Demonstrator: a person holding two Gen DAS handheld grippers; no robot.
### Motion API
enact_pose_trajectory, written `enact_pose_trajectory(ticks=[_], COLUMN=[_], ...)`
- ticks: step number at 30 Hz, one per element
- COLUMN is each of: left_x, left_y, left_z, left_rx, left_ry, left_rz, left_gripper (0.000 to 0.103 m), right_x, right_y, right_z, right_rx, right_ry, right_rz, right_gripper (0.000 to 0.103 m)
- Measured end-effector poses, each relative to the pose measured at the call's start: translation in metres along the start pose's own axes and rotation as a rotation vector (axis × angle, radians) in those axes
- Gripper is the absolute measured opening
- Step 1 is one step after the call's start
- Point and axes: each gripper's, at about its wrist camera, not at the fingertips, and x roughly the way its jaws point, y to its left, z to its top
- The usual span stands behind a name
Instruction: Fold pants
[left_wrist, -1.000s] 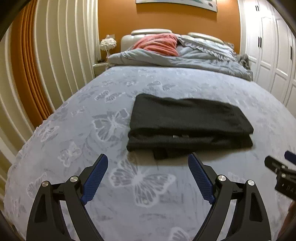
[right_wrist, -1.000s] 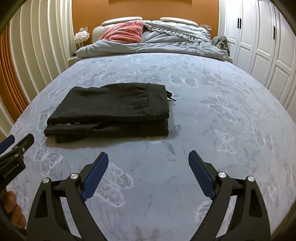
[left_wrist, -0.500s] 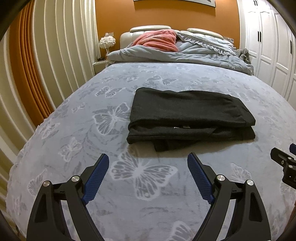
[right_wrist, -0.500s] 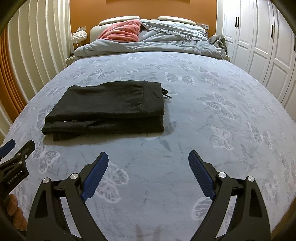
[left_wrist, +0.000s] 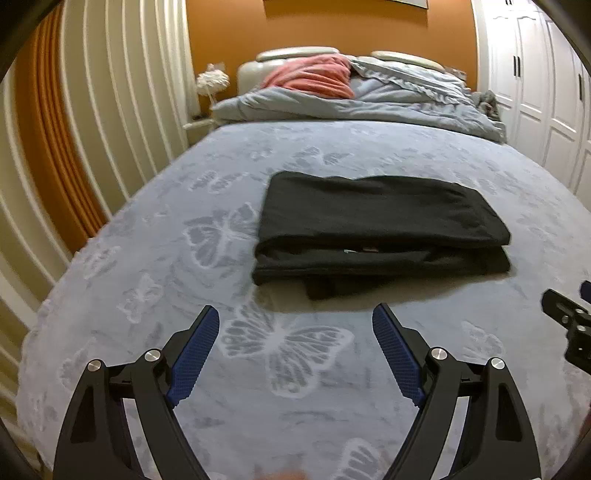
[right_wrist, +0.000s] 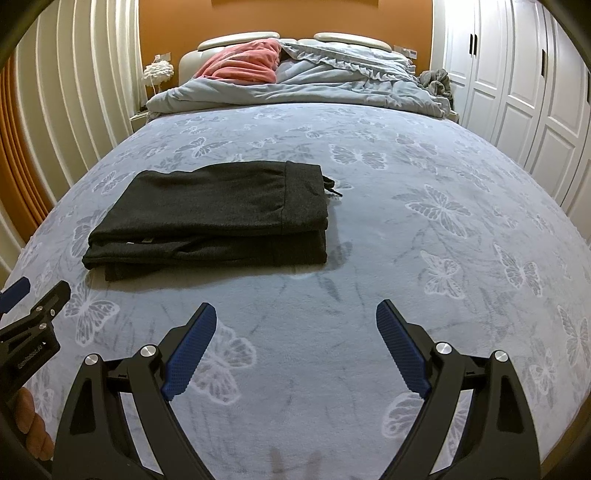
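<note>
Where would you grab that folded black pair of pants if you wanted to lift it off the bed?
Probably at the two near corners of the pants, coming low from the front edge. The layers stack there, so each open gripper, left and right, could pinch the whole bundle.

Both grippers wide open, empty, angled down.

The left gripper (left_wrist: 295, 321) holds its 2 blue-padded fingers (left_wrist: 194, 354) far apart with nothing between them. The right gripper (right_wrist: 295, 319) stands the same, its pads (right_wrist: 402, 354) spread and bare. In the right wrist view, the left gripper's black frame shows at the lower left edge, and part of the hand (right_wrist: 31, 424) gripping it is visible beneath. In the left wrist view, the right gripper's tip enters at the right edge.
</note>
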Motion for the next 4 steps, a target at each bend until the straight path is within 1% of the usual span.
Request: enact_pose_trajectory(ticks=[2, 4], left_x=[-0.002, -0.0021], left_y=[-0.0016, -0.0026], left_z=[-0.0002, -0.0003], left_rx=[0.005, 0.01], left_ry=[-0.016, -0.013], left_rz=[0.011, 0.006], left_gripper=[0.082, 0.082], right_x=[-0.0002, -0.0002], right_y=[-0.0006, -0.0012], right_z=[0.0001, 0.0], right_rx=[0.0, 0.0], right_ry=[-0.002, -0.001], right_rz=[-0.001, -0.001], right_gripper=[0.086, 0.086])
